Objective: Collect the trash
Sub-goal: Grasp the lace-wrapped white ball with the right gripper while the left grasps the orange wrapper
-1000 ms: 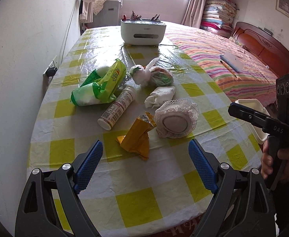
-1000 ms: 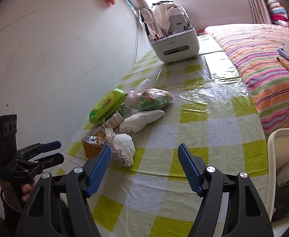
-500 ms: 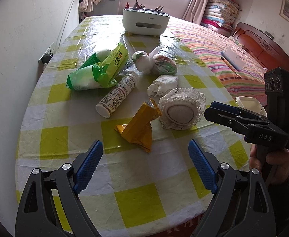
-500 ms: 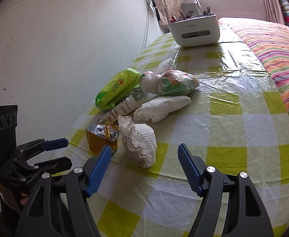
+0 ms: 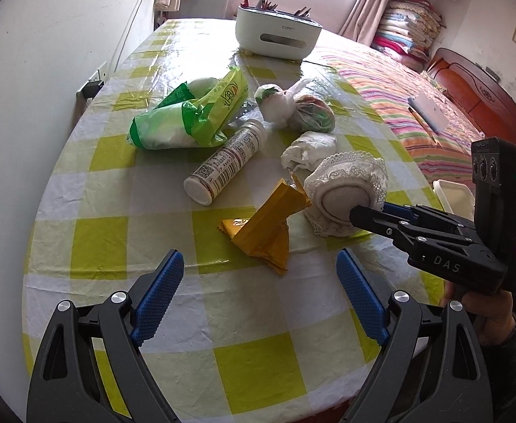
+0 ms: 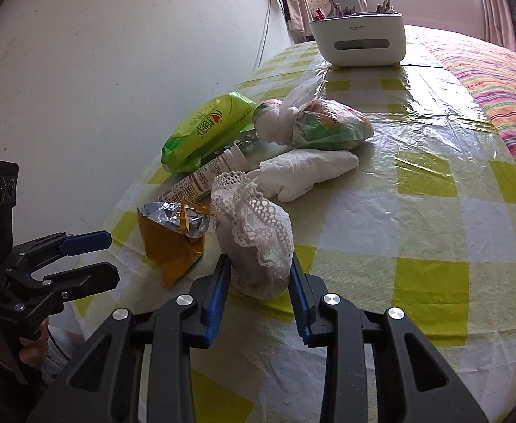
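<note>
Here on the checked tabletop (image 6: 416, 218), your right gripper (image 6: 258, 275) has its jaws closing around the lace-trimmed cloth bundle (image 6: 258, 232), pads at its sides; it looks soft and light, so squeeze the padded middle. Your left gripper (image 5: 258, 292) hangs wide open, empty, near the yellow foil wrapper (image 5: 268, 225).

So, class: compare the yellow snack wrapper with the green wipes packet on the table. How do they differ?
The yellow snack wrapper is torn open with silver foil showing inside; the green wipes packet looks full and puffy. The wrapper stands crumpled in a peak; the packet lies flat. The wrapper lies nearest the open left tool; the packet lies farther back, by the wall. Both rest untouched on the checked tablecloth.
</note>
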`<state>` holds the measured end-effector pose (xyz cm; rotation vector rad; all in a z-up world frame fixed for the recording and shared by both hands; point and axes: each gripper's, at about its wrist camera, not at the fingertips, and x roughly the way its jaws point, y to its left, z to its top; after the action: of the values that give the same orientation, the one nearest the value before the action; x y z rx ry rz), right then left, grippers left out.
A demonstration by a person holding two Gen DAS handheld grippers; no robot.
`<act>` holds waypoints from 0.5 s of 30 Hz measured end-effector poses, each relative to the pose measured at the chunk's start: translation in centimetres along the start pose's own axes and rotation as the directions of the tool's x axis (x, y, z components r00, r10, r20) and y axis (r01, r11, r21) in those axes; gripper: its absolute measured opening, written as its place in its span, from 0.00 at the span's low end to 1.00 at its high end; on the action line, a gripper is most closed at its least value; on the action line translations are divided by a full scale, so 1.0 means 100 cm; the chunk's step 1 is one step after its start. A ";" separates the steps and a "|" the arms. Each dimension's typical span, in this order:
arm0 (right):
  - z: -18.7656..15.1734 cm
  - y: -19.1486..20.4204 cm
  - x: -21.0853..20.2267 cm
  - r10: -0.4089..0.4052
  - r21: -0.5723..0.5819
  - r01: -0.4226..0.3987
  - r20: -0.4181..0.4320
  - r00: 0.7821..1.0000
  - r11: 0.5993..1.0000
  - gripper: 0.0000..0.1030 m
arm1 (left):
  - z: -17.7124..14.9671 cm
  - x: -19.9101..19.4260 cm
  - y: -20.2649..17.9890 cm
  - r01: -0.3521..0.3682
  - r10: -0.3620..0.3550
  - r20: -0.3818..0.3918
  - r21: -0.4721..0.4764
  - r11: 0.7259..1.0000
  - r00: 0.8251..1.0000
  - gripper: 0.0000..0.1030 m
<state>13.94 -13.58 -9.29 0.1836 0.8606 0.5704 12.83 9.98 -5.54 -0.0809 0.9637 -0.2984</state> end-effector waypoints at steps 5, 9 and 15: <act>0.001 -0.007 -0.009 -0.001 0.034 0.000 0.025 1.000 0.999 0.31 | 0.004 0.010 0.000 -0.014 0.013 -0.009 -0.008 1.000 1.000 0.85; 0.001 -0.011 -0.017 -0.006 0.044 0.004 0.043 0.999 0.999 0.31 | 0.008 0.017 -0.005 -0.040 0.040 0.007 -0.004 0.999 0.999 0.84; 0.001 -0.017 -0.028 -0.005 0.052 0.001 0.071 0.997 0.999 0.31 | 0.010 0.035 -0.017 -0.083 0.084 -0.015 0.047 0.995 0.996 0.55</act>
<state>13.19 -16.52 -7.98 0.2480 0.8064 0.5358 15.17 7.30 -7.38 0.0049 0.9742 -0.2444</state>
